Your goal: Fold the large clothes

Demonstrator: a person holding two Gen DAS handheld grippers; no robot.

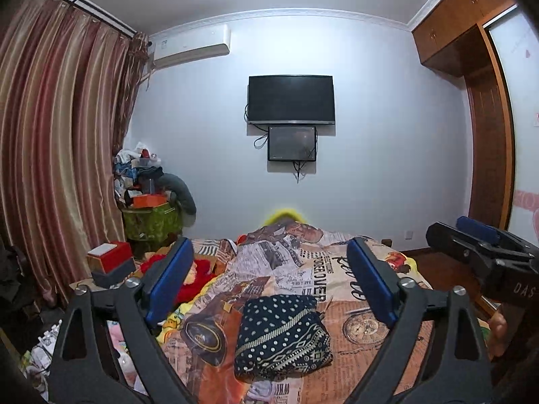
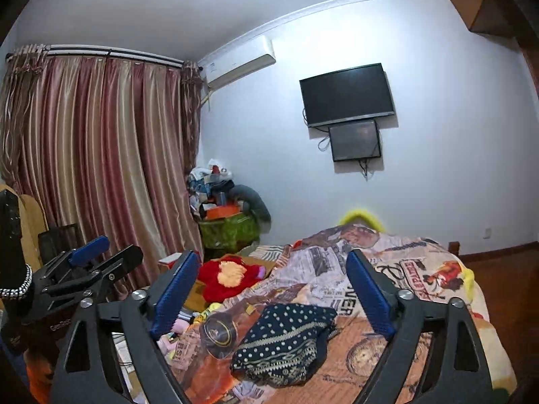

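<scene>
A dark navy garment (image 1: 282, 335) with white dots and a patterned border lies folded in a compact bundle on the bed's printed cover (image 1: 357, 363). It also shows in the right wrist view (image 2: 284, 343). My left gripper (image 1: 269, 282) is open and empty, raised above and in front of the bundle. My right gripper (image 2: 271, 289) is open and empty, also held above the bundle. The right gripper shows at the right edge of the left wrist view (image 1: 478, 245). The left gripper shows at the left of the right wrist view (image 2: 101, 252).
A red plush toy (image 2: 229, 277) and small items lie on the bed's left side. A red box (image 1: 109, 259) stands at the left. A cluttered green stand (image 1: 151, 215) sits in the corner by the curtains (image 1: 60, 155). A wardrobe (image 1: 488, 107) stands at the right.
</scene>
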